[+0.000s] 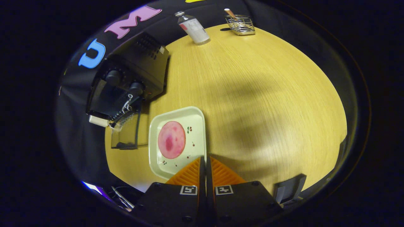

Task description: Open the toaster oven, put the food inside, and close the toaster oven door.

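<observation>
A black toaster oven (132, 75) stands at the left end of the wooden table (258, 101), its glass door (125, 132) folded down open toward the table. Beside the door lies a cream square plate (192, 116) with small cherry prints. A round pink slice of food (171, 139) rests on it. My gripper (205, 162) hovers above the table with its fingers pressed together and nothing between them. Its fingertips sit over the plate's near right edge, and the food lies just ahead and to the left of them.
A plastic bottle (193, 27) with a white label stands at the table's far edge. A wire basket (240, 24) holding a stick sits to the right of it. A dark object (288, 189) sits at the table's near right edge.
</observation>
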`<state>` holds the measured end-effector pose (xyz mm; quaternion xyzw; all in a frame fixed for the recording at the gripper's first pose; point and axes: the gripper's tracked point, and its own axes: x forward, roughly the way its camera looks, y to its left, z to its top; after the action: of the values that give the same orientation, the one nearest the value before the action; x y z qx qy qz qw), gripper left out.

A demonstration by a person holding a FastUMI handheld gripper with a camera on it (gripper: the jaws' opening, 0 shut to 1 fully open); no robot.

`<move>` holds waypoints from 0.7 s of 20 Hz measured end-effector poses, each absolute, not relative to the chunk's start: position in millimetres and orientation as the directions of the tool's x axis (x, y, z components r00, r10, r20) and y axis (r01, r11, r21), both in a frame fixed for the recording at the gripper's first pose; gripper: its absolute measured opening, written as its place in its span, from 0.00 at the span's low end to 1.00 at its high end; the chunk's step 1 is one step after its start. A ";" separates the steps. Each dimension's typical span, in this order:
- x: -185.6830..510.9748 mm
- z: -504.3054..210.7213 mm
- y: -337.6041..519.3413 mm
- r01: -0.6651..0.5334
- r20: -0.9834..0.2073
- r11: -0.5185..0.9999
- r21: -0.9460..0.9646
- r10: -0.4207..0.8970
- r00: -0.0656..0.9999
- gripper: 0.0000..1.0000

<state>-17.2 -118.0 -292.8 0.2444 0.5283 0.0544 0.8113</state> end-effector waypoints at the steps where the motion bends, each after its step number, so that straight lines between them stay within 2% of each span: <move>1: -18.8 -289.3 -118.2 0.171 -0.826 0.874 0.454 0.342 0.447 0.06; 14: -69.4 -207.3 -112.7 0.366 -0.757 0.761 0.536 0.240 0.608 0.06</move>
<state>-69.4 -112.7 -207.3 0.3437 0.4411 -0.0380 0.8282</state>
